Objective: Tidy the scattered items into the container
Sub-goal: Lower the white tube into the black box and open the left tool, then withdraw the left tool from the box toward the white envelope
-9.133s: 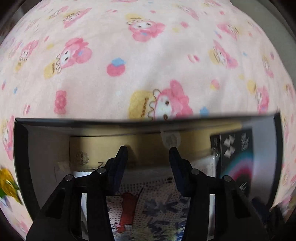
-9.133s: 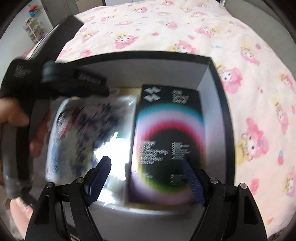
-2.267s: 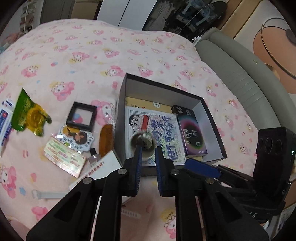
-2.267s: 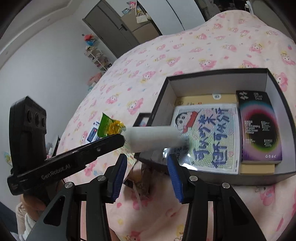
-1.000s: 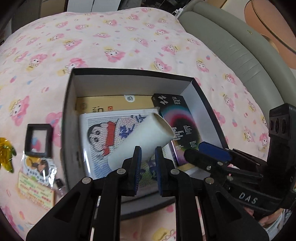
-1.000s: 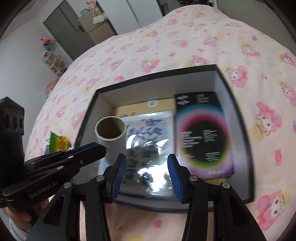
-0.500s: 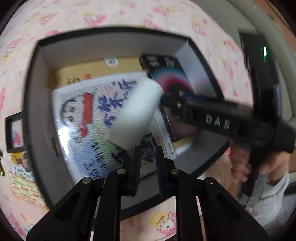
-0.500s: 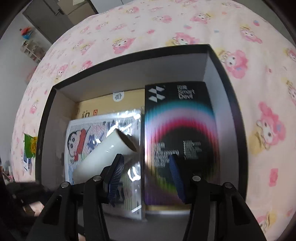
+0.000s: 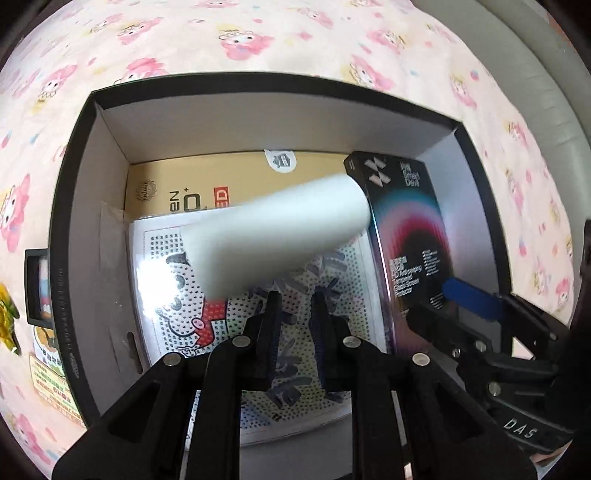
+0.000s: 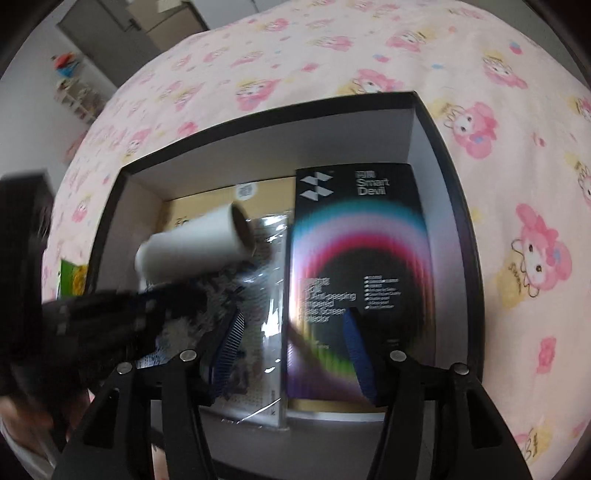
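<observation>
1 white paper roll (image 9: pixel 273 229) is the thing in hand now, blurred and lying on a slant above the black box (image 9: pixel 266 86), over the cartoon bead sheet (image 9: pixel 258 332) and just touching or beside the dark screen-protector box (image 9: pixel 406 236); its open cardboard core shows in the right wrist view (image 10: pixel 242 225). The left gripper (image 9: pixel 293 306) has its jaws a small way apart with nothing between them, and whether the roll is free of them or merely falling I cannot tell. The right gripper (image 10: pixel 291 332) hovers over the box with jaws wide apart, empty.

The roll looks light and fairly stiff, with a hollow core that would crush under hard squeezing. Its smooth round side could slip or roll, so a grip across the middle of the barrel seems safest. More items wait on the pink bedspread (image 9: pixel 295 33) left of the box.
</observation>
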{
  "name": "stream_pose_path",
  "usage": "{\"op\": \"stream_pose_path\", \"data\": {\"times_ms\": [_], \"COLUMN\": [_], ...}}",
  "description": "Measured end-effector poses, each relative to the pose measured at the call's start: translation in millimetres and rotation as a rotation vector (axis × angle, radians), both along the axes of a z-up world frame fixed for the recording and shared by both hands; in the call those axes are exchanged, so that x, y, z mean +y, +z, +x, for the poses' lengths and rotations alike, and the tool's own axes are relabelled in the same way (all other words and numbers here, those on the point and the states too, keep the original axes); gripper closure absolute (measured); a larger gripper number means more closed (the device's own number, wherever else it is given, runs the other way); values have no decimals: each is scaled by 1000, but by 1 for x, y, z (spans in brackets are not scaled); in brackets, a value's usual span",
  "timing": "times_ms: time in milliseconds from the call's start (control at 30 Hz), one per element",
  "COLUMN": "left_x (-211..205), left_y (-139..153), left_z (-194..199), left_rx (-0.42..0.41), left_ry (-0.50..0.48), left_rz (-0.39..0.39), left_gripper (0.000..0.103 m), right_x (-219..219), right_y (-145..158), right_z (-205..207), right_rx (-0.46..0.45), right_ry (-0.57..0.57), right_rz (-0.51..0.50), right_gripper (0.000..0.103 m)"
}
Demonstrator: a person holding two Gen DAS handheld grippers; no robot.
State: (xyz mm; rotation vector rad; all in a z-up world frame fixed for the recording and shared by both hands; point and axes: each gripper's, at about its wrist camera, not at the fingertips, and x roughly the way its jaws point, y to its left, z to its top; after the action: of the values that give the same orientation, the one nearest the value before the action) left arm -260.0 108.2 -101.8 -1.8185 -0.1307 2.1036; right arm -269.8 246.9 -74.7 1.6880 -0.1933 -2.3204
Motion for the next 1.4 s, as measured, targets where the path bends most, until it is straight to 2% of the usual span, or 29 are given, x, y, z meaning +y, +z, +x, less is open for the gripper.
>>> {"op": "stream_pose_path", "data": {"times_ms": [133, 333, 467, 600, 700, 833, 1000, 1067, 1100, 1300, 1400], "left_x": [-3, -6, -13, -27, -33, -37, -43, -46, -48, -44, -48], "left_y": [2, 5, 0, -1, -3, 7, 31, 46, 54, 80, 102], "left_z": [-1, -3, -13, -22, -21, -8, 13, 25, 34, 62, 84], "left_rx": [5, 13, 17, 30, 21, 54, 121, 162, 183, 266, 302], "left_ry": [8, 20, 66, 121, 132, 127, 129, 133, 136, 111, 88], "left_rz": [24, 59, 43, 34, 46, 71, 119, 146, 157, 178, 172], "left_gripper": [74, 74, 74, 74, 74, 74, 73, 65, 65, 65, 65], "right_x": [2, -2, -7, -7, -4, -4, -10, -10, -10, -18, -16], "right_y": [7, -2, -10, -14, -17, -24, -7, 3, 11, 52, 68], "right_z": [4, -2, -13, -25, -33, -35, -11, 1, 9, 56, 80], "right_rx": [35, -10, -40, -53, -60, -88, -24, 5, 25, 145, 183], "right_ry": [15, 75, 83, 57, 17, -34, -23, -29, -29, -32, -35], "right_rz": [36, 60, 74, 60, 47, 9, 27, 26, 22, 6, -25], "right_gripper": [51, 51, 50, 50, 50, 50, 50, 49, 49, 48, 48]}}
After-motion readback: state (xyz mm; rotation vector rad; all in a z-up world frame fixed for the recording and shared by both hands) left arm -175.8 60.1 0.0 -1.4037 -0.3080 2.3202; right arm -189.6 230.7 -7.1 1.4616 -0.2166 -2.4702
